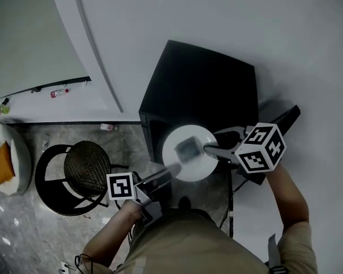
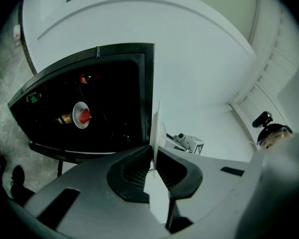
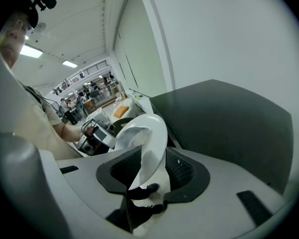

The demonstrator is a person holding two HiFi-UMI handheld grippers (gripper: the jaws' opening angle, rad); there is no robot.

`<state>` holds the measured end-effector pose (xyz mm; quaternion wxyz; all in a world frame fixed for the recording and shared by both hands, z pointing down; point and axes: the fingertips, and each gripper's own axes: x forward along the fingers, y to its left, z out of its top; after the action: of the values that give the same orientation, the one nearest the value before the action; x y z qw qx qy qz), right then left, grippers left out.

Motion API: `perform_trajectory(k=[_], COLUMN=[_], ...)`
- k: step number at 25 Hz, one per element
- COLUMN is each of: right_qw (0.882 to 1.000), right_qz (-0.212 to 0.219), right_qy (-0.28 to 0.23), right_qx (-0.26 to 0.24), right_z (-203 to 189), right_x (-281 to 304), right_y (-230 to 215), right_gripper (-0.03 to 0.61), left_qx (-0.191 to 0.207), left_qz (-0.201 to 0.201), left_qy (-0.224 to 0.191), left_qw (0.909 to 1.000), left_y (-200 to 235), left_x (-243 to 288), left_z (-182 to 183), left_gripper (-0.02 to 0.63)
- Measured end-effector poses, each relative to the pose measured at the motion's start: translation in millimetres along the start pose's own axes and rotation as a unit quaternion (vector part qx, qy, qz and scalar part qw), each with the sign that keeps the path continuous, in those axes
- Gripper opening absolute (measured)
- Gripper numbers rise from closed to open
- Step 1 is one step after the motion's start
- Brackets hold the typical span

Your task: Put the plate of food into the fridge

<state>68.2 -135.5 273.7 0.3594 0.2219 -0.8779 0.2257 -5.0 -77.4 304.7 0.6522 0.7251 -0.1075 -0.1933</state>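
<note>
**Left gripper (image 1: 172,169) and right gripper (image 1: 208,148) both on the plate (image 1: 194,167), just short of the fridge (image 1: 206,84)**

Far left: white round cushion (image 1: 11,153) on the marbled floor (image 1: 23,233). Next to it, a round black chair (image 1: 83,170).

Just right of the chair, your left gripper reaches up from below. Its jaws are pinched almost together on the plate's near-left rim. In the left gripper view the plate (image 2: 157,128) shows edge-on, thin, clamped between the pads.

Middle: you carry the plate in the air between the two grippers, roughly level, over the fridge's front edge as seen from the head view. A grey lump of food (image 1: 188,149) sits at its centre, too blurred to name.

Right of the plate, your right gripper's jaws stand wider but are closed over the curved rim. The right gripper view shows that rim (image 3: 154,133) between both pads. Its marker cube (image 1: 260,147) faces up.

The fridge is a low black box against the white wall. In the left gripper view its dark front (image 2: 114,83) shows a small red-and-white thing (image 2: 81,116). You cannot tell whether the door is open.
</note>
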Motion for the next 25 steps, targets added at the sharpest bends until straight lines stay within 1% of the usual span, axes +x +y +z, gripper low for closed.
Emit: perform_trajectory(k=[5, 9, 12, 15, 18, 20, 22, 25], right_qw=[0.998, 0.992, 0.984, 0.974, 0.960, 0.950, 0.943, 0.937], right_qz=[0.008, 0.022, 0.039, 0.053, 0.074, 0.086, 0.089, 0.092], right_qy=[-0.021, -0.035, -0.056, -0.080, -0.108, -0.125, -0.133, -0.140], right_qx=[0.053, 0.117, 0.165, 0.204, 0.248, 0.274, 0.291, 0.308], right_z=[-25.2, -49.1, -61.3, -69.3, -75.8, -80.3, -85.6, -94.5], right_x=[3.9, 15.6, 23.4, 28.4, 32.8, 37.8, 44.0, 52.9], right_y=[6.5, 14.7, 21.4, 28.2, 36.1, 41.3, 46.2, 52.6], right_gripper=[0.156, 0.156, 0.149, 0.120, 0.094, 0.080, 0.077, 0.077], left_qx=[-0.010, -0.021, -0.027, -0.026, -0.024, -0.030, -0.030, -0.025], left_qz=[0.014, 0.026, 0.035, 0.039, 0.043, 0.049, 0.052, 0.056], left_qy=[0.027, 0.047, 0.064, 0.079, 0.094, 0.102, 0.113, 0.130], left_qw=[0.9995, 0.9983, 0.9970, 0.9958, 0.9943, 0.9932, 0.9918, 0.9897], left_y=[12.9, 24.8, 32.7, 38.1, 44.9, 50.2, 53.9, 58.2], left_x=[-5.5, -11.2, -14.9, -19.2, -25.4, -30.7, -35.6, -40.2], left_z=[-7.4, -9.9, -11.5, -13.8, -16.5, -17.7, -19.1, -22.5], left_gripper=[0.031, 0.031, 0.032, 0.032, 0.031, 0.031, 0.031, 0.031])
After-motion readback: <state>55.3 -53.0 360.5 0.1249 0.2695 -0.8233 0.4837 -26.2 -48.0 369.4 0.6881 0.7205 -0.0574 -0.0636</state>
